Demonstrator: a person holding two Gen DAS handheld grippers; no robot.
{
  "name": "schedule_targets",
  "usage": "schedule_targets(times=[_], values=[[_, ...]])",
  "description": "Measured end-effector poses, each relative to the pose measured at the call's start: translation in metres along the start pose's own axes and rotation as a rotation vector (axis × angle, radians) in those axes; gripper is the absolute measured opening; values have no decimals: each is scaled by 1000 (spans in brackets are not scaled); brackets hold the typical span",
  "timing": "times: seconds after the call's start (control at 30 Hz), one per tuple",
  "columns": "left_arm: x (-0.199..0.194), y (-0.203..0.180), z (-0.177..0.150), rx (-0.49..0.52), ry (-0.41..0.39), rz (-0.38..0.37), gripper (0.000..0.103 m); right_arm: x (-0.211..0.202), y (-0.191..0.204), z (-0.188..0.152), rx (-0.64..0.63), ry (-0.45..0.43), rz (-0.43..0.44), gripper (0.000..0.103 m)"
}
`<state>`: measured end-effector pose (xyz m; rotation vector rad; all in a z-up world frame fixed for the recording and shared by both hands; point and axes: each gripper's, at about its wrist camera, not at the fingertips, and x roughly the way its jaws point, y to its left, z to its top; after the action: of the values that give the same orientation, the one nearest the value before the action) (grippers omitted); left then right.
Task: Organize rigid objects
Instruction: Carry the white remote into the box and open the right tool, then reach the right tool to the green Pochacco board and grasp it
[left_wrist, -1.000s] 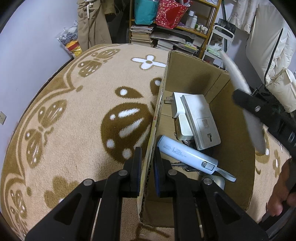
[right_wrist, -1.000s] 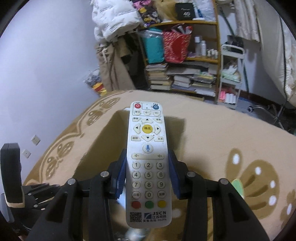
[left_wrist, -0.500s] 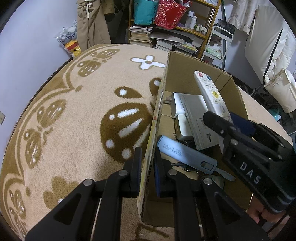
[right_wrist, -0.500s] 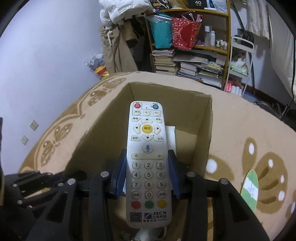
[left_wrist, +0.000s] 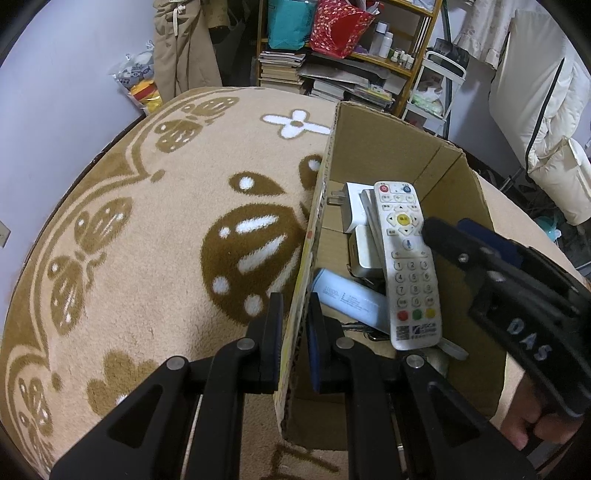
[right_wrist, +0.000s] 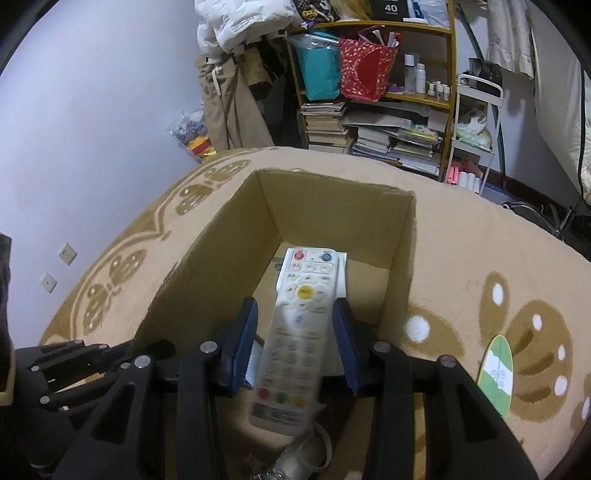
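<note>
Between the left gripper (left_wrist: 294, 299) jaws stands the near side wall of the cardboard box (left_wrist: 384, 155), pinched close to its top edge, the jaws almost shut on it, just as they were a second ago. Ahead of the right gripper (right_wrist: 295, 306) the box mouth is open and unobstructed, its far wall well beyond the jaws and its right wall just outside the right pad. The right jaws stand partly open with a gap showing on each side of the white remote (left_wrist: 406, 258), so they no longer have hold of it. Half a second earlier it was clamped between the pads above the rim. It now sits lower, inside the box and blurred in the right wrist view, slanting across a white plug adapter (left_wrist: 351, 206) and a pale blue power bank (left_wrist: 347, 295), which crowd the floor under the jaws. Right of the right jaws a green-and-white oval (right_wrist: 498, 369) lies on the patterned rug (left_wrist: 147, 240). Far ahead is a loaded bookshelf (right_wrist: 369, 122).
</note>
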<state>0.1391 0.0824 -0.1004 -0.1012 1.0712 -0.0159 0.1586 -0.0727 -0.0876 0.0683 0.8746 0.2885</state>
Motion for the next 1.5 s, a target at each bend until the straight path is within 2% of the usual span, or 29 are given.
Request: schedule_targets(times=[0.1,0.17,0.2,0.3,0.33,0.4,0.43,0.67,0.77,1.2,1.5], values=[[0,0,0,2,-1,2,12,-9,-5,0,11,-8,2,47],[-1,0,-1,1,-1,1,12,-20,-8,1,8,-37,-20,56],[-1,0,-1,-2,-1,-1,12,-27,-9,0,11,-54,-24,64],[-1,2,-1,-6,0,-3,13,-42,-18,-1,34,-93,-34,72],[-1,2,-1,-5,1,-1,13,-48,-23,-2,50,-104,-42,78],[-1,2,-1,-2,0,2,13,-52,-31,-3,75,-109,-50,88],[-2,1,-1,-1,0,3,13,-54,-37,-3,94,-101,-62,89],[-2,1,-1,-2,-1,3,14,-60,-72,-14,141,-89,-144,90],[-1,2,-2,-1,0,2,14,-59,-87,-20,167,-80,-154,90],[-1,2,-2,-2,-1,1,15,-19,-145,-51,249,29,-296,90],[-2,2,-2,-3,2,1,15,0,-182,-73,380,79,-284,90]])
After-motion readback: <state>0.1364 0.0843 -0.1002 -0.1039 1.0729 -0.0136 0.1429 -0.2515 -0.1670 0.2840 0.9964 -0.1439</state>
